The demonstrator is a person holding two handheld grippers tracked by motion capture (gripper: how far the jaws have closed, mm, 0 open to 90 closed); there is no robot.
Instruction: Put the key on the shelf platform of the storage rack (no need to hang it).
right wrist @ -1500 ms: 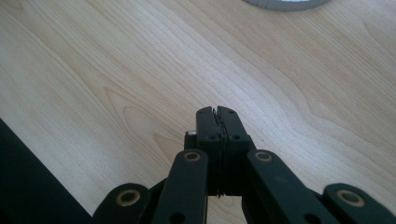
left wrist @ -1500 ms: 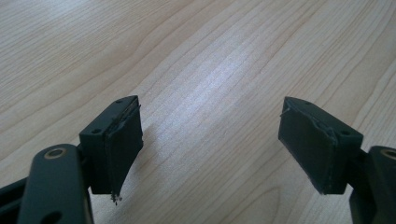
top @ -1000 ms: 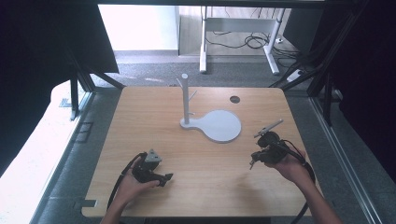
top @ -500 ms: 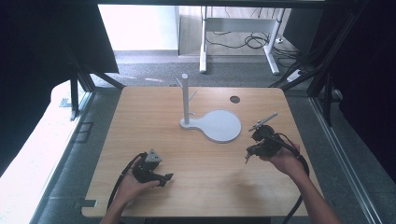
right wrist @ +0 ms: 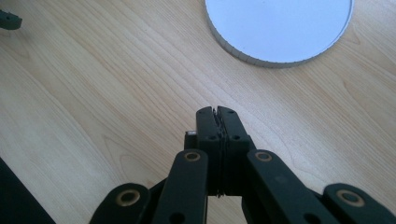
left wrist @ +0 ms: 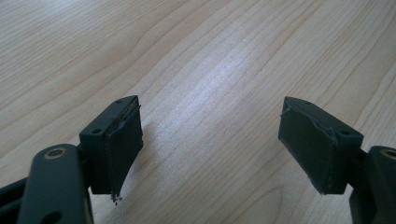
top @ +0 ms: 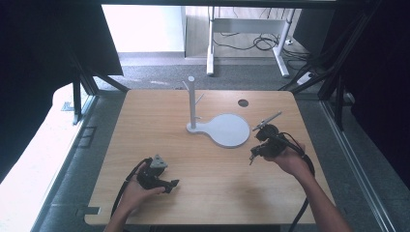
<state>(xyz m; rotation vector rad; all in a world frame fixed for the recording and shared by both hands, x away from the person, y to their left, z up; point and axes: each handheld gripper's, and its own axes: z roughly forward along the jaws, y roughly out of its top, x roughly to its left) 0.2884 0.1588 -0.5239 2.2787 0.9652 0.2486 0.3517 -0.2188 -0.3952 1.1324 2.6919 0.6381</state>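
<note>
- The person is sitting at the near edge of a wooden counter [top: 159,121], with a tool in each hand.
- The left tool [top: 170,184] is lying low over the near left part of the counter, in the person's left hand [top: 138,191]; in the left gripper view its jaws are standing wide apart with bare wood grain between them — nothing is being held.
- The right tool [top: 251,157] is being held in the right hand [top: 290,159] over the right side of the counter, tipped toward the near left; in the right gripper view [right wrist: 218,112] its jaws are pressing flat together, closed on nothing.
- A white stand is sitting near the middle of the counter: its round flat base [top: 227,129] is lying just to the far left of the right tool, close but apart from it, and its upright post [top: 192,101] with short pegs is rising at the base's left end.
- In the right gripper view the round base [right wrist: 280,28] is lying ahead of the closed jaws — a strip of bare counter is separating them.
- A small dark hole [top: 243,103] is showing in the counter beyond the stand.
</note>
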